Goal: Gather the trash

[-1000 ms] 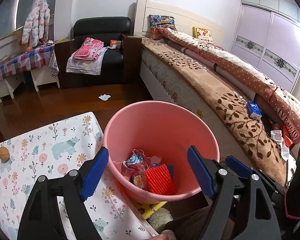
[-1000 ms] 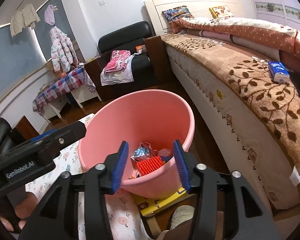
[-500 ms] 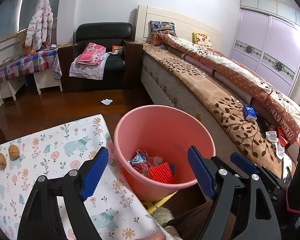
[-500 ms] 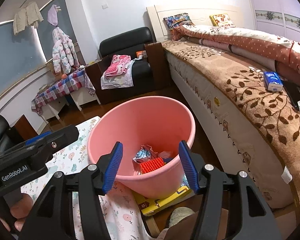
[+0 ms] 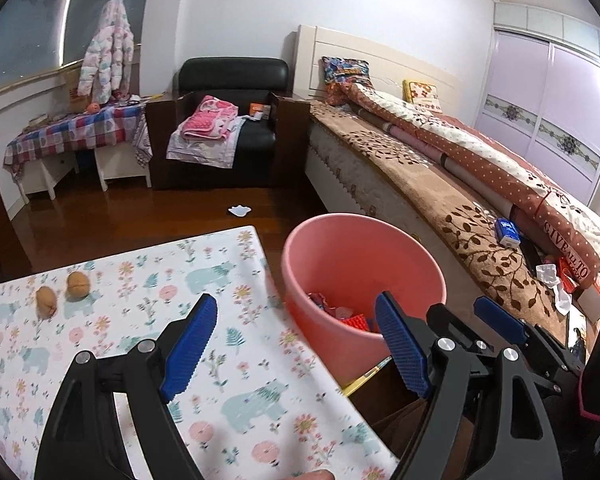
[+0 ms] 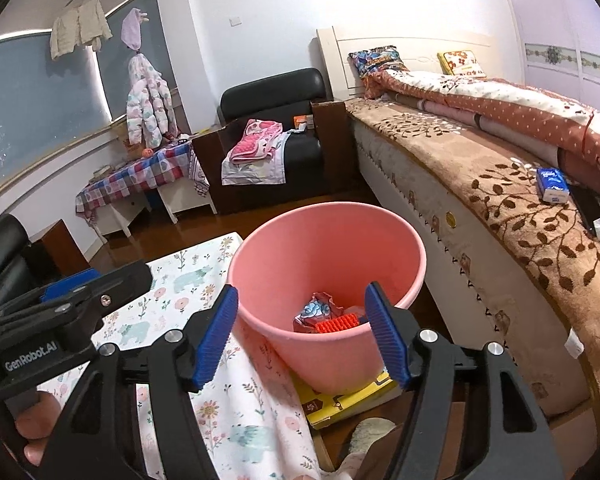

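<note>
Right wrist view: the pink bin (image 6: pixel 328 256) beside the table (image 5: pixel 140 304) already holds wrappers (image 6: pixel 320 314). Both the left gripper (image 5: pixel 296 344) and right gripper (image 6: pixel 302 332) are wide open, empty. Two brown lumps (image 5: pixel 62 292), maybe nuts, wait on the table.

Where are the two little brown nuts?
In the left wrist view the two nuts lie side by side at the left of the floral tablecloth, well left of the pink bucket.
</note>
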Action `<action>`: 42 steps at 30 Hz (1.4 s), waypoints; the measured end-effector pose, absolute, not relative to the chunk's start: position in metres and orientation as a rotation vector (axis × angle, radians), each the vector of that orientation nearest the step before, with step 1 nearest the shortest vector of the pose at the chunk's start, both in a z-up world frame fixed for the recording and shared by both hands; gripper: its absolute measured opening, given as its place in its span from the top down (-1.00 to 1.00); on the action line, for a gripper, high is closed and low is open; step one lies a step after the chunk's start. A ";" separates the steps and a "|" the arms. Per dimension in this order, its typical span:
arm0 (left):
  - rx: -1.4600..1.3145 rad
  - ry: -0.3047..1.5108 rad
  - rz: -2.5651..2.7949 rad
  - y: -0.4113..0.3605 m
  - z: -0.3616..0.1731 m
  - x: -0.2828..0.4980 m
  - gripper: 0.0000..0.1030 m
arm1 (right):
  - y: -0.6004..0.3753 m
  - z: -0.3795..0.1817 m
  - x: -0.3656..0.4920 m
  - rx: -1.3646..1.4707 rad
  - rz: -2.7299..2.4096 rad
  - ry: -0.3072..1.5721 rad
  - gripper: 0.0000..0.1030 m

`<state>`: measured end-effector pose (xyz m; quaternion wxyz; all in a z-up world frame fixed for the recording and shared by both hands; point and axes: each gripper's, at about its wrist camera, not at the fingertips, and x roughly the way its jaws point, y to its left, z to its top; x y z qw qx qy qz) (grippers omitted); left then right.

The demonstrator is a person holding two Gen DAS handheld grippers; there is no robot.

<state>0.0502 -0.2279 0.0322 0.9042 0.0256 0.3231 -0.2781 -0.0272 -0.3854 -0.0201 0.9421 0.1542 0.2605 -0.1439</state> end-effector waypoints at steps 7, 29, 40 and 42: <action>0.034 0.657 -0.529 -0.204 0.034 0.040 -0.55 | -0.365 -0.015 -0.034 0.288 -0.300 0.515 -0.29; 0.022 0.649 -0.459 -0.169 0.030 0.027 -0.55 | -0.334 -0.007 -0.036 0.253 -0.264 0.518 -0.29; 0.026 0.646 -0.442 -0.165 0.029 0.028 -0.55 | -0.329 -0.007 -0.034 0.242 -0.258 0.521 -0.29; 0.023 0.648 -0.439 -0.164 0.029 0.028 -0.55 | -0.329 -0.007 -0.033 0.240 -0.256 0.525 -0.29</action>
